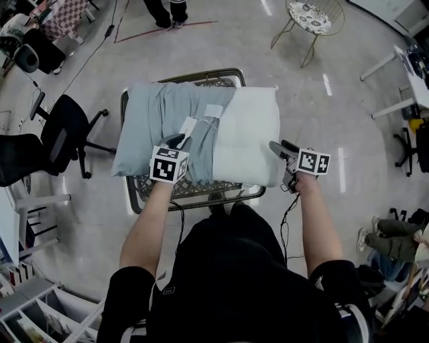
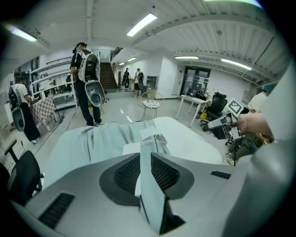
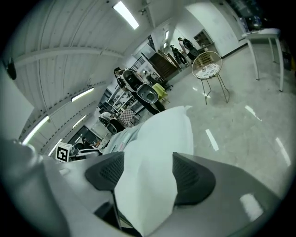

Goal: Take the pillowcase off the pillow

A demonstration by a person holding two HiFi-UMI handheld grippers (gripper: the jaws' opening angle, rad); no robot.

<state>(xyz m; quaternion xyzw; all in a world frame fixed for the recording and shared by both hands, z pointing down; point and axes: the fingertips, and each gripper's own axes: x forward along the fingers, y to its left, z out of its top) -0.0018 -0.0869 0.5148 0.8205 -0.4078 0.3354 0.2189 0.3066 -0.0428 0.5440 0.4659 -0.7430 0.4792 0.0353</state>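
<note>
**While cloth sits in both grippers, the pillowcase (image 1: 159, 115) covers only half the pillow (image 1: 253, 132)**

Grey-blue and rumpled, the pillowcase is bunched over the pillow's left half. Its open edge runs across the middle, with two white labels (image 1: 213, 110) on it. The right half lies bare and white. The pillow rests across a mesh chair (image 1: 143, 193) and slightly overhangs its left and right edges.

The left gripper (image 1: 175, 141) is above the chair's near edge, at the pillowcase's open edge. Its jaws are nearly together, with a thin fold of the pale cloth pinched between the pads. The right gripper (image 1: 276, 147) is at the pillow's right end, just past the chair's right edge. Its jaws stand wider, and the white pillow fills the gap and touches both pads.

A black office chair (image 1: 66, 127) stands off to the left. A round gold chair (image 1: 310, 18) stands beyond the far right corner, and people stand further down the room.
</note>
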